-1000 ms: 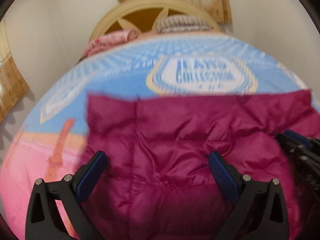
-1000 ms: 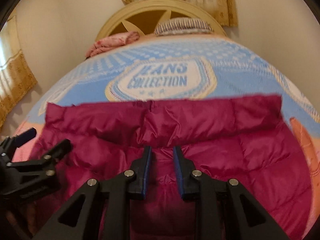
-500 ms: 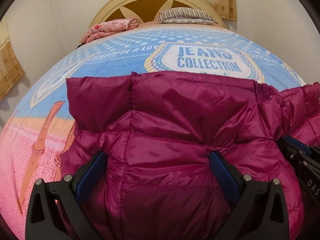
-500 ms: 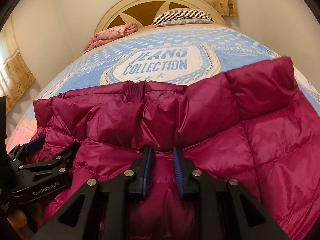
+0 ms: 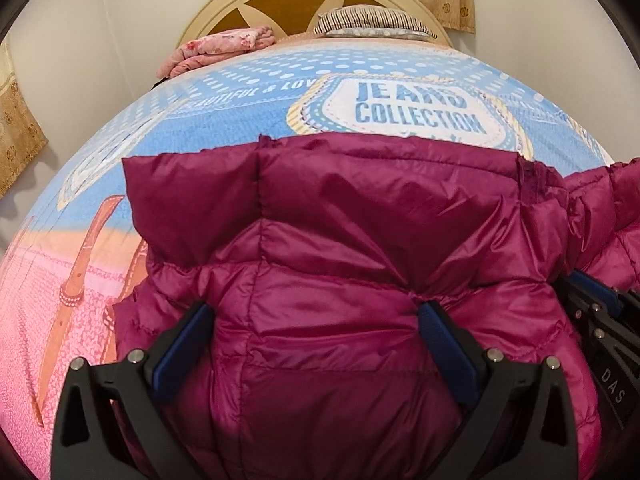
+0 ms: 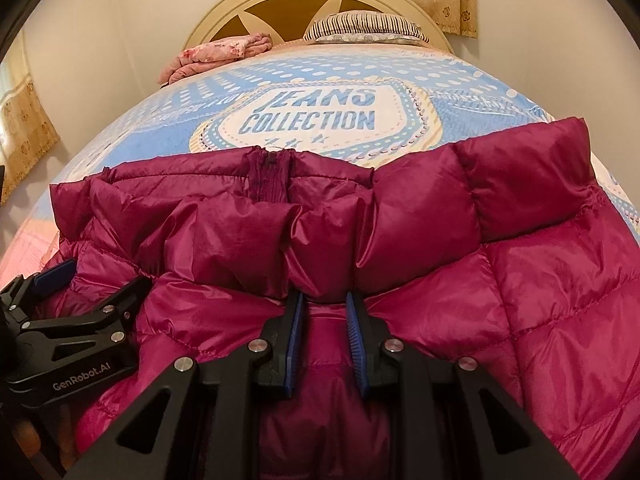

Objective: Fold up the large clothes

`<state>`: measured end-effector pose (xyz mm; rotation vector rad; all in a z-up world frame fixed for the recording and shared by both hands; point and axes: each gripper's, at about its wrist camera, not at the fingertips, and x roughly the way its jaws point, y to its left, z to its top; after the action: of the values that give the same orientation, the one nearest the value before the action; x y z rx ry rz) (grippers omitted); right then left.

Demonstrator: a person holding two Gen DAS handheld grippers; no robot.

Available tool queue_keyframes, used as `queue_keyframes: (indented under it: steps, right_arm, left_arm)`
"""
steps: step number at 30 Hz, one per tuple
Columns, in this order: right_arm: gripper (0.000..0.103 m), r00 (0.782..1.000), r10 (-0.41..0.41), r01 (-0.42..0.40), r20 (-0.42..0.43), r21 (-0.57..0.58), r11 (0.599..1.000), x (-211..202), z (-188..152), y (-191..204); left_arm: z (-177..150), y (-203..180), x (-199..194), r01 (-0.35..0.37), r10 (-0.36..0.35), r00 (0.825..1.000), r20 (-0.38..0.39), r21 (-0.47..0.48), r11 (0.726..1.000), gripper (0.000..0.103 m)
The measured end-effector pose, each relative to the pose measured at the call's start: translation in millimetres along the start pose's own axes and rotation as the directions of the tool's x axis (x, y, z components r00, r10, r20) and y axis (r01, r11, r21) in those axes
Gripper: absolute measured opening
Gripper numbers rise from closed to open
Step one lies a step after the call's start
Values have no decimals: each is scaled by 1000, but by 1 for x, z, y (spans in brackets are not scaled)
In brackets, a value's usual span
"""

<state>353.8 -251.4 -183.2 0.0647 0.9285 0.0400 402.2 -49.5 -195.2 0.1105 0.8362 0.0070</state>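
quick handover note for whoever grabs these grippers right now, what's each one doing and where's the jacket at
Left gripper: fingers wide apart, magenta puffer jacket bulging between them; no firm pinch visible.
Right gripper: fingers nearly together, pinching a ridge of the jacket near its middle.
The jacket lies across the near end of the bed, collar and zipper toward the headboard, fabric bunched at the grippers.
Done: the jacket is spread on the bed and gripped.
Left: no clean fold shows yet; the whole fold likely remains.
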Motion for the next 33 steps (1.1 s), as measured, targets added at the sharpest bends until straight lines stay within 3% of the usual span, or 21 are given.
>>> queue_keyframes:
  steps: [12, 15, 20, 24, 27, 29, 33]
  right_arm:
    - [23, 1000, -10, 10, 1, -4, 1000, 1, 1, 4]
    - [23, 1000, 5, -5, 5, 7, 1000, 1, 0, 1]
    - [23, 1000, 14, -14, 5, 15, 1000, 1, 0, -2]
    - [23, 1000, -3, 3, 3, 0, 1000, 1, 1, 1]
    - [23, 1000, -8, 8, -14, -12, 1000, 0, 4, 3]
    - [23, 1000, -5, 5, -21, 2, 1000, -9, 10, 1]
    - [24, 996, 22, -24, 91, 22, 999, -44, 29, 8]
  left_arm:
    - [0, 1, 0, 0, 0, 1000, -8, 4, 1000, 103]
    - [-1, 8, -17, 28, -28, 1000, 1, 13, 1000, 103]
    - [-18, 46, -79, 24, -30, 990, 138, 50, 998, 103]
    - [-28, 97, -85, 28, -26, 992, 121, -13, 1000, 103]
    - [-42, 124, -65, 91, -89, 995, 40, -75, 993, 103]
    - [-53, 141, -50, 184, -187, 982, -9, -142, 973, 102]
    - [-64, 154, -44, 260, -262, 965, 8, -182, 948, 102]
